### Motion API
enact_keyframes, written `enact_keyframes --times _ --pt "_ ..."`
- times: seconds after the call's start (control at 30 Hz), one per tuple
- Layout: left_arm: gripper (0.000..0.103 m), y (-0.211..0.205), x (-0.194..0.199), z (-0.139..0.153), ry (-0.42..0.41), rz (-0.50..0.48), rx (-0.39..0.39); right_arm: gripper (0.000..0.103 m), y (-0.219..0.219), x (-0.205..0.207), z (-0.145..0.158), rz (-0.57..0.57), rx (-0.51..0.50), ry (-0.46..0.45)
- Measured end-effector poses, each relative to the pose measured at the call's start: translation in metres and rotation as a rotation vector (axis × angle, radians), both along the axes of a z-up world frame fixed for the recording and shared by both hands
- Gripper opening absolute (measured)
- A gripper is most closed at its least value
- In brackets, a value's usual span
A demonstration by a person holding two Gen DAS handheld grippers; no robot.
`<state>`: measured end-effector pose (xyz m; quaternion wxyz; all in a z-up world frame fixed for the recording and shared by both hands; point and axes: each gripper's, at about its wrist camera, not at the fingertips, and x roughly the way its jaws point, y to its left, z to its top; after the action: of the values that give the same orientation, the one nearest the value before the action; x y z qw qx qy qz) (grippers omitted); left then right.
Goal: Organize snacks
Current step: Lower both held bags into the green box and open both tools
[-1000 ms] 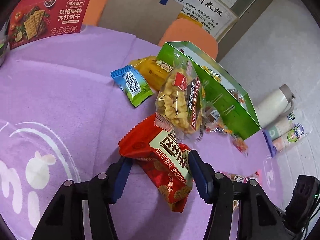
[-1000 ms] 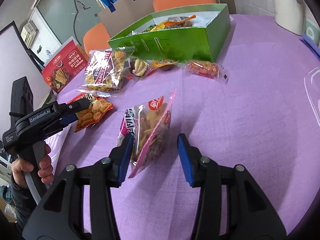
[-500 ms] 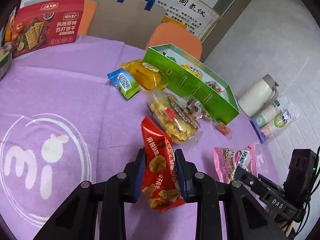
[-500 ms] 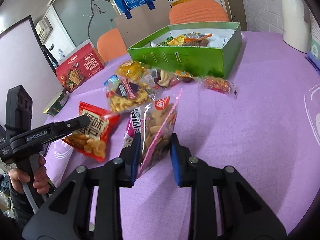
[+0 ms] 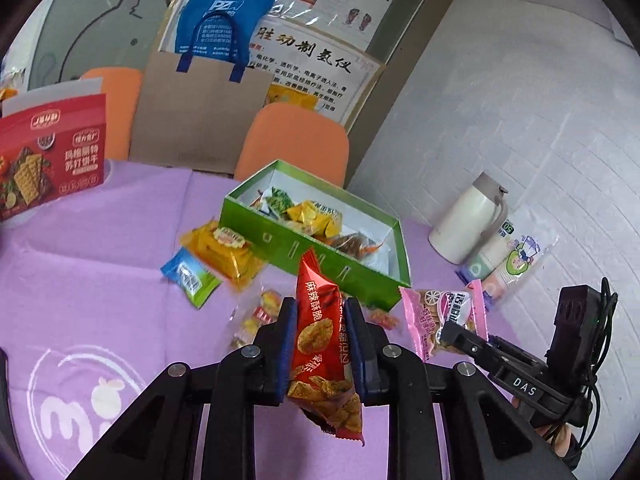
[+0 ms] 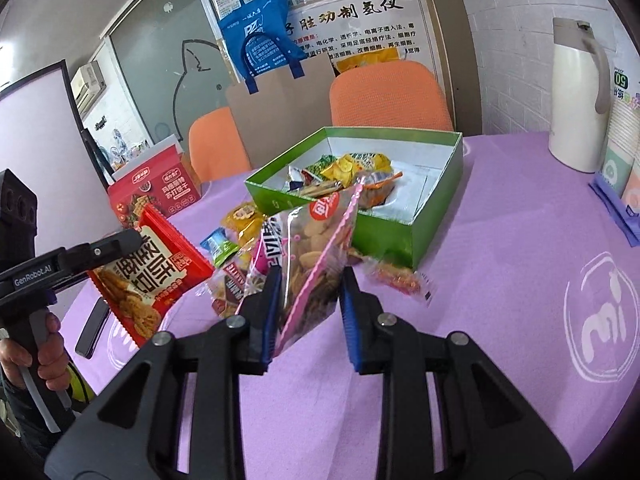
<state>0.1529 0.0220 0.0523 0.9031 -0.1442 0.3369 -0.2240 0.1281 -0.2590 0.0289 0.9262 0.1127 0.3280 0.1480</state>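
Fingers [image 5: 290, 344] of left gripper [image 5: 321, 346] pinch red packet [image 5: 322, 344]; right gripper [image 6: 307, 306] pinches pink packet [image 6: 310, 258], lower centre. Light, crinkly, slippery; contents brittle; hold mid-body.

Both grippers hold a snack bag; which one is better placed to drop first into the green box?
Probably the right gripper: its pink bag hangs nearer the green box.

Both views are showing even, soft indoor light w/ no hard shadows. Glare is sitting on the clear plastic film over the wall posters [image 5: 308, 16] and the glossy red snack bag [image 5: 320, 344]. Fisheye is bending the white brick wall [image 5: 520, 120]; corners are going black. Focus is holding sharp, slight blur at rims.
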Motion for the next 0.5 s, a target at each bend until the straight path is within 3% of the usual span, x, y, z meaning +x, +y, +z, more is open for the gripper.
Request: enact_keyframes --times 0.23,0.5 --pt "0.023 -0.034 0.060 0.031 -0.046 -0.025 -0.003 0.030 -0.016 0.051 0.010 -0.072 -0.015 -0.019" --pt "0.023 -0.061 0.144 0.032 -0.035 0.005 0.012 0.031 -0.019 0.111 0.005 -0.098 -0.015 -0.027"
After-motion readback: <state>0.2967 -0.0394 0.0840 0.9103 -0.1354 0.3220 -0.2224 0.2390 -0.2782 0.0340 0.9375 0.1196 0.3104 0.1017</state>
